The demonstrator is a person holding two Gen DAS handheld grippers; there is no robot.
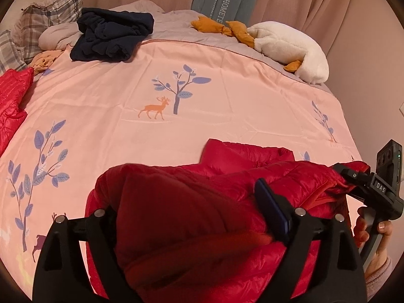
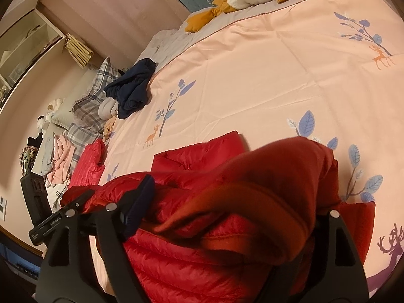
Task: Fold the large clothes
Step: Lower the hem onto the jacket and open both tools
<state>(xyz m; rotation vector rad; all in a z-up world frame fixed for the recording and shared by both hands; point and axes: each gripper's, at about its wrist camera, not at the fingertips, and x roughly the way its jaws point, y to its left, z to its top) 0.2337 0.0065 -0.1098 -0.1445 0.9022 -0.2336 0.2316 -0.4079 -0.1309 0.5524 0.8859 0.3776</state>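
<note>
A red down jacket (image 1: 234, 161) lies bunched on the pink bedspread (image 1: 227, 88), near the bed's front edge. My left gripper (image 1: 186, 197) stands wide open over it. A fold of the jacket bulges up between the jaws and hides the left finger, while the blue-padded right finger (image 1: 272, 209) stands beside the fabric. My right gripper (image 2: 234, 192) is also open, with the jacket (image 2: 202, 151) draped over its right finger and its dark pad (image 2: 141, 202) clear on the left. Each gripper shows at the edge of the other's view, at the jacket's opposite end.
A crumpled navy garment (image 1: 111, 35) lies at the far left of the bed beside plaid pillows (image 1: 50, 12). A white and orange plush toy (image 1: 290, 45) sits at the far right. Another red quilted piece (image 1: 12, 96) lies at the left edge. A wall runs close on the right.
</note>
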